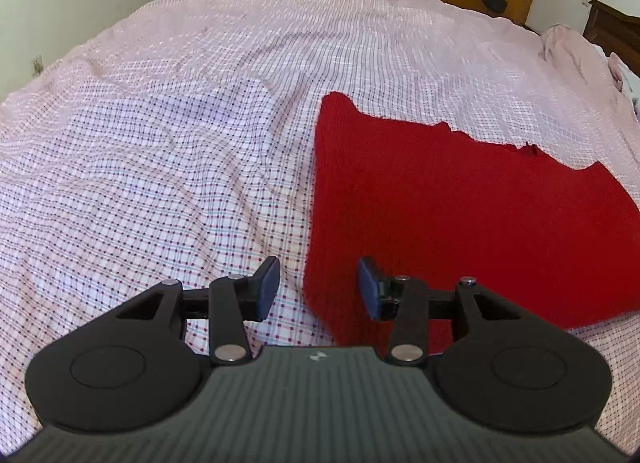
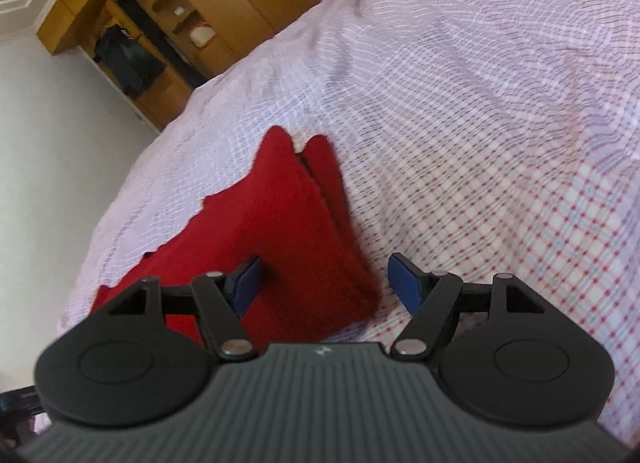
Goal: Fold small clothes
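A red knitted garment (image 1: pixel 460 207) lies flat on the pink checked bedspread (image 1: pixel 160 167), folded into a rough rectangle. My left gripper (image 1: pixel 319 288) is open and empty, hovering over the garment's near left corner. In the right wrist view the garment (image 2: pixel 288 231) shows stacked folded layers along its right edge. My right gripper (image 2: pixel 325 283) is open and empty, its jaws standing either side of the garment's near right corner. Whether either gripper touches the cloth I cannot tell.
The bedspread (image 2: pixel 500 123) covers the whole bed, with wrinkles to the garment's left. A bunched pink cloth (image 1: pixel 576 51) lies at the far right by a dark headboard (image 1: pixel 612 31). Wooden wardrobes (image 2: pixel 208 3) stand beyond the bed.
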A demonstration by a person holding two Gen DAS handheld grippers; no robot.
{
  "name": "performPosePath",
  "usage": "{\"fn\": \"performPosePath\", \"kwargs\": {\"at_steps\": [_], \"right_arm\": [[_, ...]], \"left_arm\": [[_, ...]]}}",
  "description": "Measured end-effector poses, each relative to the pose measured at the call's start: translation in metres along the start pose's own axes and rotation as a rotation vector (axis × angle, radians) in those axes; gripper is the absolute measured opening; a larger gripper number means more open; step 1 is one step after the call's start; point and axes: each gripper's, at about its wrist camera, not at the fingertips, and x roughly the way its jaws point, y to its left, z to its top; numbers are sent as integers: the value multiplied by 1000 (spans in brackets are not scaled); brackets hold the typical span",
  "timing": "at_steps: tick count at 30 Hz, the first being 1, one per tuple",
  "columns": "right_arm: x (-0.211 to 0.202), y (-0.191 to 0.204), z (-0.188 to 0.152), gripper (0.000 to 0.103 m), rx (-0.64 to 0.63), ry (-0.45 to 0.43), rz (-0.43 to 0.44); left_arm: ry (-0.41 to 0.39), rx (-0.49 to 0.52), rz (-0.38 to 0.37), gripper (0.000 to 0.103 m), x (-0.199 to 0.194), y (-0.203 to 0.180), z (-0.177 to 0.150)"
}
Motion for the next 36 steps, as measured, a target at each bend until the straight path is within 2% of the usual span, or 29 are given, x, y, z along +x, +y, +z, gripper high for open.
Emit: {"fn": "performPosePath", "kwargs": {"at_steps": [3,8,15,21,22,23,24,25,26,29,36], "right_arm": [[8,0,4,72,14,10,54],[23,-7,5,78,109,-8,106],[27,-14,9,79,264,-24,176],[38,-6,11,79,222,-4,171],[38,-8,11,77,226,-7,179],[37,-9,11,70,240,-15,191],[39,-10,12,62,255,-22,201],[39,-12,13,45,269,-22,208],[38,-13,14,41,279,-23,212],[30,-9,18,36,263,-36,224],[12,24,30,35,193,-80,256]], "left_arm": [[0,-1,5,49,3,-1,1],[3,4,18,49,10,-5,3],[9,36,34,49,14,-9,10],[12,35,29,49,15,-7,10],[12,34,27,49,15,-7,10],[12,34,25,49,15,-7,10],[13,33,23,49,15,-6,11],[14,30,20,49,15,-5,11],[13,27,18,49,14,-5,11],[9,23,13,49,11,-5,11],[-6,32,15,49,0,2,14]]}}
